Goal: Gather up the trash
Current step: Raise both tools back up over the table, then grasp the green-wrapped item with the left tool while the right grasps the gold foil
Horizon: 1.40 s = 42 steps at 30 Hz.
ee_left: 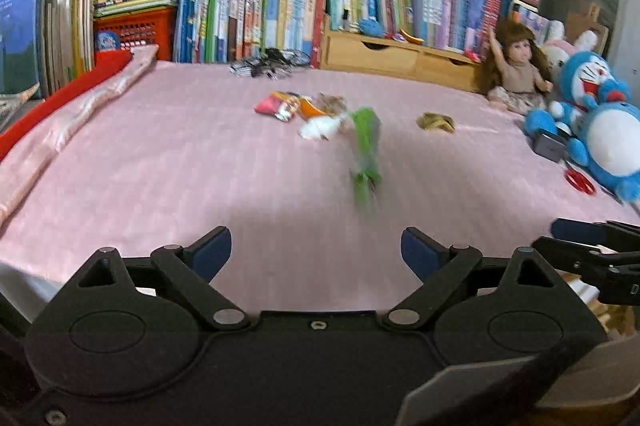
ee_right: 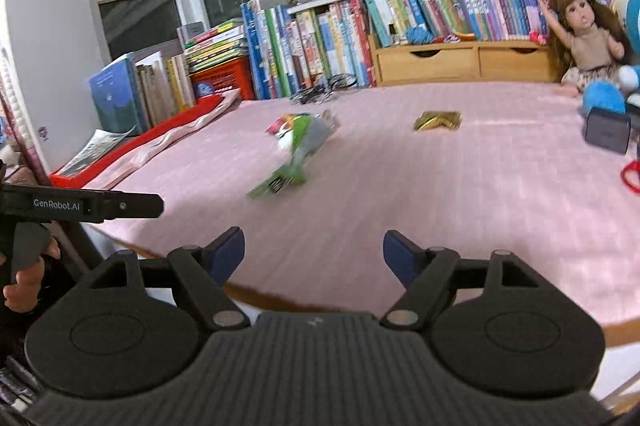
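Two grippers, left (ee_left: 316,250) and right (ee_right: 314,252), jaws spread and empty, above pink sheet (ee_left: 200,165), wrappers (ee_left: 320,117) scattered mid-sheet, books (ee_left: 280,9) along windows.

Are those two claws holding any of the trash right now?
No. The left claw and the right claw both stand open and empty above the pink bedcover; the green wrapper lies on it.

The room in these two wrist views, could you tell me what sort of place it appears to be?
Probably a child's bedroom or playroom at home: a pink-covered surface like a bed, rows of children's books along the windows, and a doll beside a blue plush toy. Snack wrappers lie on the cover.
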Available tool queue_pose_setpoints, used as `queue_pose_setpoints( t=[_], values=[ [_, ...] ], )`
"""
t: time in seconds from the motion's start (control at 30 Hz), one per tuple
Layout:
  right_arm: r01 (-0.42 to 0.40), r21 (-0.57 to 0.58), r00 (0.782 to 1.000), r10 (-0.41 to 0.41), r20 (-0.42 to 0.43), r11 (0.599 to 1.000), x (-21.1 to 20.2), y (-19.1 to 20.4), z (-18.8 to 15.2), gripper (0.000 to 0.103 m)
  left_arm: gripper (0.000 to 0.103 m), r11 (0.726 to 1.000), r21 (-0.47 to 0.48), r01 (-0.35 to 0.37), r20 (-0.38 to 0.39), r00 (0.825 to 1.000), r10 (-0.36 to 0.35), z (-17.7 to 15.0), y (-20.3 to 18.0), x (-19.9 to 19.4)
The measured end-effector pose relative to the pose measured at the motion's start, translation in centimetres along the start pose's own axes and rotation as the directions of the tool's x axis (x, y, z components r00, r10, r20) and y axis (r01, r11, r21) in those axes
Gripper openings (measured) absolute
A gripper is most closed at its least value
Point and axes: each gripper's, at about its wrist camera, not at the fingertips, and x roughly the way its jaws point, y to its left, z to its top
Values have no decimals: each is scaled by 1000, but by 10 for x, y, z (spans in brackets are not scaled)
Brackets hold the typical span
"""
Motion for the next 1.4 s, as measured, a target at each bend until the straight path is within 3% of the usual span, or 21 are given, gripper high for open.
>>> queue_pose_setpoints(
  t=[0.37,0.5,0.67,0.83,0.93,1.0,1.03,1.1,1.13,1.17,1.2,1.33,1.4],
  values=[
    [131,-25,991,-130,20,991,49,-35,48,89,93,995,-76,-67,71,995,72,47,21,64],
    [191,5,981,-192,26,981,76,-56,68,92,96,990,-126,-64,137,987,81,59,26,88],
    [232,75,973,-232,-3,970,113,-84,88,94,97,981,-193,27,87,996,-11,66,17,122],
    [243,133,970,-236,-66,961,159,-104,103,94,97,990,-121,75,79,995,-66,61,-13,143],
    [254,122,965,-243,-95,959,185,-109,110,96,97,997,-50,61,60,997,-58,56,-32,156],
    [260,106,962,-247,-118,960,203,-109,114,96,93,999,-18,37,24,999,-36,54,-42,170],
    [265,98,960,-252,-124,959,210,-109,115,96,87,1000,-10,26,1,1000,-26,52,-46,176],
    [280,74,953,-268,-140,957,225,-108,119,96,65,999,-21,36,-30,999,-37,49,-47,186],
    [289,67,949,-276,-152,955,231,-109,120,96,43,998,-37,48,-45,998,-50,47,-46,190],
    [294,63,945,-280,-170,954,239,-110,121,96,29,997,-51,49,-54,997,-52,45,-45,192],
    [296,64,941,-280,-188,953,244,-112,121,93,29,998,-48,37,-47,998,-39,44,-45,192],
    [313,47,933,-297,-202,949,247,-109,118,57,28,997,-41,58,-40,997,-59,45,-43,183],
    [304,55,938,-289,-192,951,239,-108,117,47,28,997,-51,61,-33,997,-62,44,-40,176]
  ],
)
